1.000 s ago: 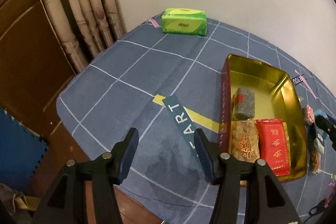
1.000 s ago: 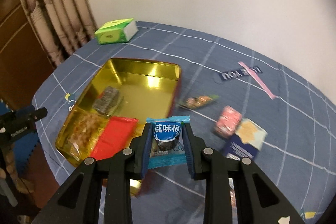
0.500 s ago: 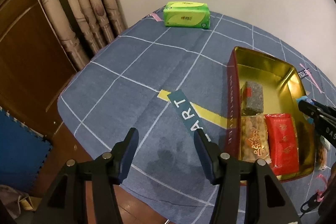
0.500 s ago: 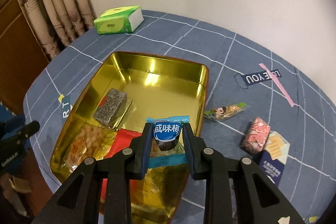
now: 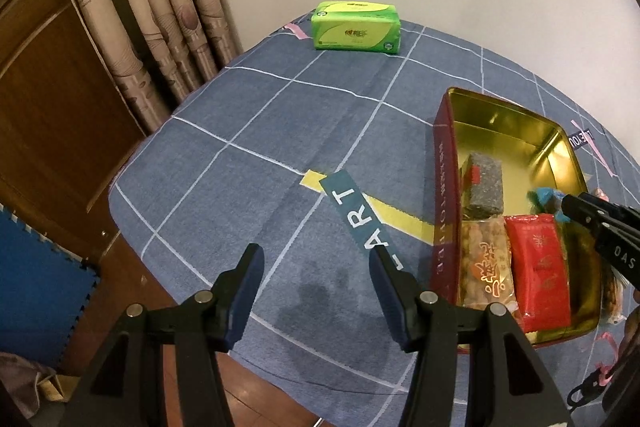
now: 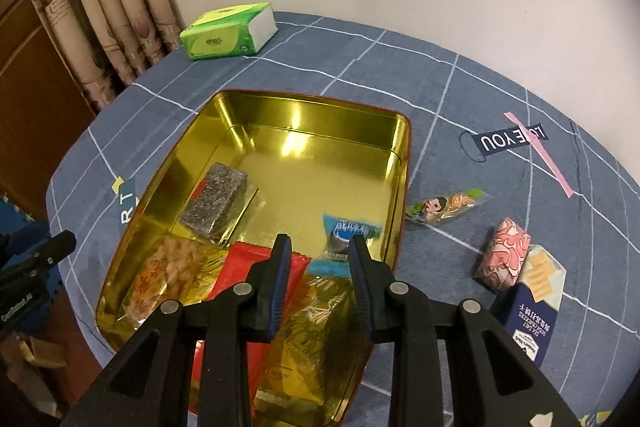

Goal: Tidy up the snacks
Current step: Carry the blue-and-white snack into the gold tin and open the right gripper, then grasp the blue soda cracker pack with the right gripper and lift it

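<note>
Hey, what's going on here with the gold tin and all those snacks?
A person is sorting snacks into the gold tin. The right claw hangs over the tin with the blue candy packet between its spread fingers, apparently just let go. Several snacks already lie inside, and a few wait on the blue cloth. The left claw is open and empty.

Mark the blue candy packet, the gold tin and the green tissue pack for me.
blue candy packet (image 6: 349,231), right wrist view, upper printed part.
gold tin (image 6: 320,107), right wrist view, far rim.
green tissue pack (image 5: 356,33), left wrist view, front face.
</note>
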Demonstrator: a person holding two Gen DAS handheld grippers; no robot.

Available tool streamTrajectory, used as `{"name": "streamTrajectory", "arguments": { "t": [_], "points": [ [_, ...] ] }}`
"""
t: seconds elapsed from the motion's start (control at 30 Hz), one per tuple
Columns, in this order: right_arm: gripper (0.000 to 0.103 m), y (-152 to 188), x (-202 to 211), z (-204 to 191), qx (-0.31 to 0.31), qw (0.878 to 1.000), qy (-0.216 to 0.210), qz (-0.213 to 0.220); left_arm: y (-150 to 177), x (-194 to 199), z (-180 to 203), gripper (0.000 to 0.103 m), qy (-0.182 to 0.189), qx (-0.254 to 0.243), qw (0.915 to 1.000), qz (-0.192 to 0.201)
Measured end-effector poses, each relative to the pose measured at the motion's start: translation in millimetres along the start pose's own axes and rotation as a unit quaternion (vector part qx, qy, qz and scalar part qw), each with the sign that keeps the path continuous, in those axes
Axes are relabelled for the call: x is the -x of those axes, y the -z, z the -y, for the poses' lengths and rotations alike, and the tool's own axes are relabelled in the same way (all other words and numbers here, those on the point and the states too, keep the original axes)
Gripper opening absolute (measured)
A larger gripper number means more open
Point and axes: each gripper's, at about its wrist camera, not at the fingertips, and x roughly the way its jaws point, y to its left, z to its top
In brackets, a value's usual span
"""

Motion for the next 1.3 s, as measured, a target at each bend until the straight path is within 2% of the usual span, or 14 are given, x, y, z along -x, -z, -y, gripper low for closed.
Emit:
{"name": "streamTrajectory", "arguments": {
  "t": [0.2,0.33,0.43,0.47,0.73,0.9,1.07,1.17,1.3],
  "points": [
    [0.034,2.6,22.8,7.5,-0.013,1.000,-0.004,0.019,0.1,1.0,-0.6,0.056,0.001,0.000,1.0000,0.001],
    [0.037,8.6,40.5,26.4,-0.017,0.999,0.021,0.030,-0.4,0.7,-3.5,0.056,0.001,0.007,1.0000,-0.001],
    [0.047,12.3,45.7,52.0,-0.032,0.998,0.053,0.026,-0.6,1.2,-5.0,0.056,0.002,0.011,0.9999,-0.001],
    [0.054,13.9,46.4,60.3,-0.041,0.997,0.058,0.023,-0.5,1.1,-5.0,0.056,0.003,0.012,0.9999,-0.001],
    [0.055,25.1,34.5,130.1,-0.126,0.987,0.097,-0.037,0.3,0.3,-4.2,0.056,0.001,0.010,0.9999,-0.005],
    [0.057,27.6,16.0,157.5,-0.198,0.974,0.083,-0.079,0.6,-0.9,-3.5,0.056,-0.001,0.007,0.9999,-0.007],
    [0.059,24.1,-2.3,165.1,-0.233,0.963,0.081,-0.111,1.4,-1.2,-2.7,0.056,0.000,0.005,0.9999,-0.009],
    [0.059,21.7,-14.1,160.5,-0.226,0.960,0.100,-0.130,1.4,-1.8,-2.7,0.056,-0.001,0.003,0.9999,-0.011],
    [0.057,21.4,-20.9,158.9,-0.227,0.959,0.104,-0.137,1.5,-1.9,-3.5,0.056,0.000,0.003,0.9999,-0.012]
  ]
}}
